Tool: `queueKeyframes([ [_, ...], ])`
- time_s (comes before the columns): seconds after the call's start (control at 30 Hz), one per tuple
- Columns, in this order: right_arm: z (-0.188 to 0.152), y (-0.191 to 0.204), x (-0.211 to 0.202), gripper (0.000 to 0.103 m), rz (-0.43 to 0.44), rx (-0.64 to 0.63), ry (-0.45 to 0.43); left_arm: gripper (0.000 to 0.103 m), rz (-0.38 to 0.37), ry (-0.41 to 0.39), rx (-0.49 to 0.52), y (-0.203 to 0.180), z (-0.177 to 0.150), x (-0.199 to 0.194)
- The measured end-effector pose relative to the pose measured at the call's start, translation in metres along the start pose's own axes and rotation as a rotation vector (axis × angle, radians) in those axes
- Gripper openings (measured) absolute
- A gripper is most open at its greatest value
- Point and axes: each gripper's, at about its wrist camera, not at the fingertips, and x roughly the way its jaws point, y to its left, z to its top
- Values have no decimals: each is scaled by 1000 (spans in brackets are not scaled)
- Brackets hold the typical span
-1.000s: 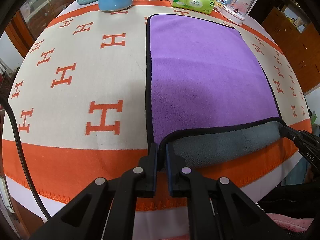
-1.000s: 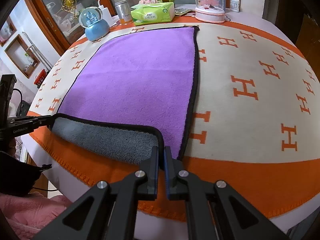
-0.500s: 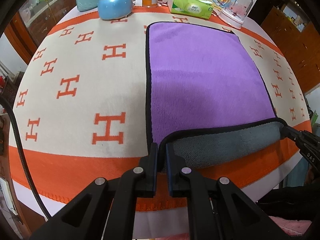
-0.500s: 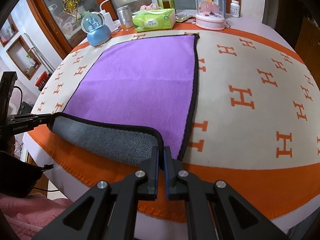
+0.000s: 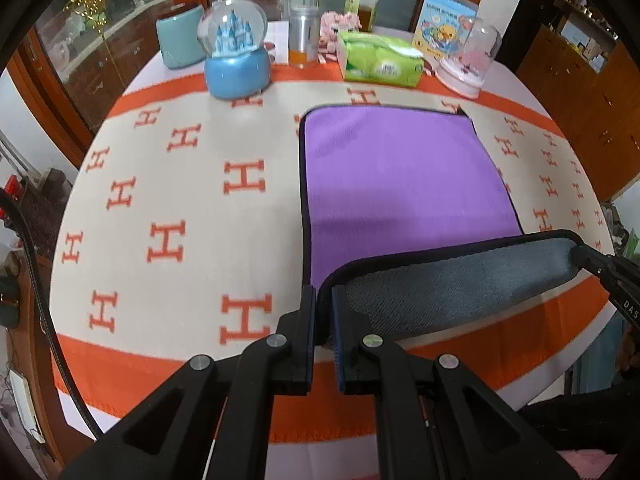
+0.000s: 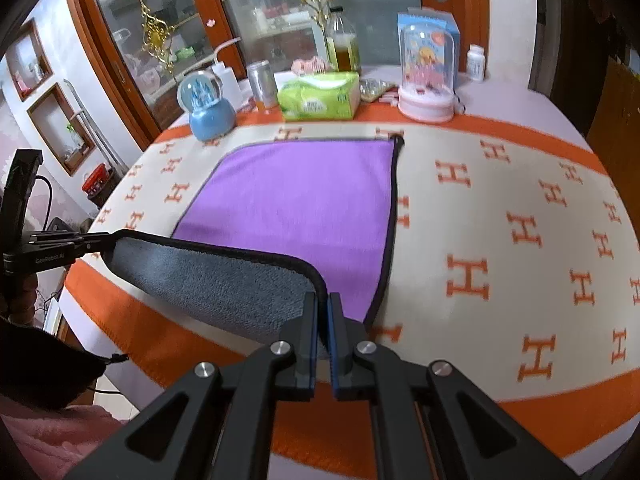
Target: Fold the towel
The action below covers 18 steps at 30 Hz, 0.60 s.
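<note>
Now I had both near corners of the purple towel (image 5: 400,176) pinched, left gripper (image 5: 323,304) and right gripper (image 6: 323,312), far edge straight ahead.

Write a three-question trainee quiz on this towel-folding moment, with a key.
1. True or false: the left claw and right claw each pinch a near corner of the towel.
2. Multiple choice: the lifted underside is A) purple B) grey C) orange.
3. Fill in: nearest the towel's far edge, between the blue snow globe and the pink dome, sits a green pack of ____.

Key: 1 true; 2 B; 3 tissues.
</note>
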Motion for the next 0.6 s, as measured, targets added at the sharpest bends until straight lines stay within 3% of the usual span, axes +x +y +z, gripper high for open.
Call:
queueKeyframes([
  [0.6, 77, -11, 3, 4, -30, -33, -120, 6, -7, -141, 46, 2, 89, -10],
])
